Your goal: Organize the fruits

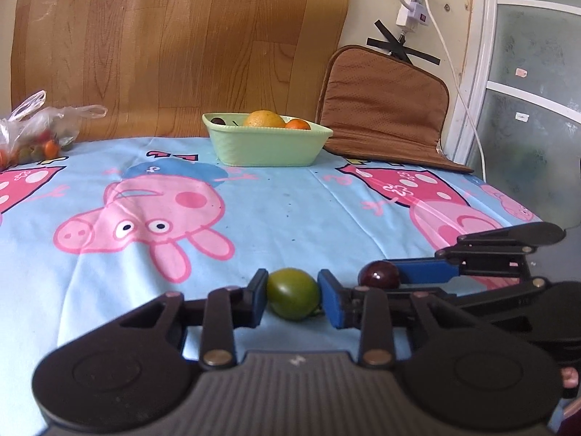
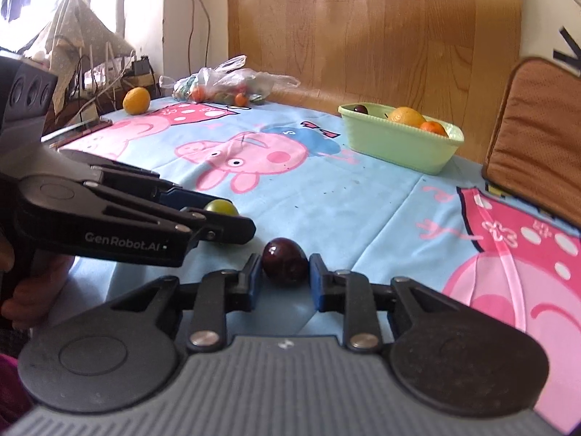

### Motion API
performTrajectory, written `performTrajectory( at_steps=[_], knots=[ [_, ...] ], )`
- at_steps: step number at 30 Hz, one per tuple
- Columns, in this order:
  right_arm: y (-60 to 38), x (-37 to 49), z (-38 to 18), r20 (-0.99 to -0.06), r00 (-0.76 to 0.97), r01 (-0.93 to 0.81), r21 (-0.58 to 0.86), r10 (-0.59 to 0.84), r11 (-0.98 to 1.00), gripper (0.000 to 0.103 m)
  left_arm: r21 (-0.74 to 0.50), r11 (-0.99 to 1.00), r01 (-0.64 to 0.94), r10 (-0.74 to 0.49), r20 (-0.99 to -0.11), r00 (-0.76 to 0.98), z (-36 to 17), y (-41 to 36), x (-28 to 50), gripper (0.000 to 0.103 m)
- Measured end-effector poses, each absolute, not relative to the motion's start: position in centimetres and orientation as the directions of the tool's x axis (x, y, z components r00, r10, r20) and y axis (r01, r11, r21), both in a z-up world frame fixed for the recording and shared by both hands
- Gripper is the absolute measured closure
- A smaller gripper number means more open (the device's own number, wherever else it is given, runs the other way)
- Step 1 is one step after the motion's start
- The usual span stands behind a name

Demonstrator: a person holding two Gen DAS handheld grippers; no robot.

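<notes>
Straddling a green tomato on the cartoon-pig tablecloth, the left gripper has its blue pads just beside the fruit on either side; whether they press on it or only frame it cannot be told. The right gripper brackets a dark red plum-like fruit the same way, with a thin gap showing at the right pad, so a firm hold is uncertain there too. Both fruits rest on the cloth, near each other at the front of the table.

In the right wrist view the left gripper's arm hides most of the green tomato, leaving only its top visible. The pale green basket sits far back near the wood-grain panel, holding a yellow-orange citrus, a smaller orange and a dark fruit, each half hidden by the rim. A plastic bag of small mixed fruits is too blurred to sort. A lone orange lies at the table's far left corner. A brown cushion leans beside the basket.
</notes>
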State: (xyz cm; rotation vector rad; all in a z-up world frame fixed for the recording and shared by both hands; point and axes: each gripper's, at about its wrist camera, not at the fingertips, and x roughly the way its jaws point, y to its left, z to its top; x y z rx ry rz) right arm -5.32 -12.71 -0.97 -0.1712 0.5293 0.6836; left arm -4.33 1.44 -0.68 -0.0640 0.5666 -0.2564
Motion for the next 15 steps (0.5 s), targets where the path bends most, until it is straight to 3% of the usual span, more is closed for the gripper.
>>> performTrajectory(
  at_steps=[15],
  knots=[
    [-12.69, -6.15, -1.22, -0.488, 0.702, -0.596, -0.006, 0.518, 0.803, 0.073, -0.111, 0.970, 0.217, -0.243, -0.525, 0.816, -0.70, 1.19, -4.41, 0.071]
  ],
)
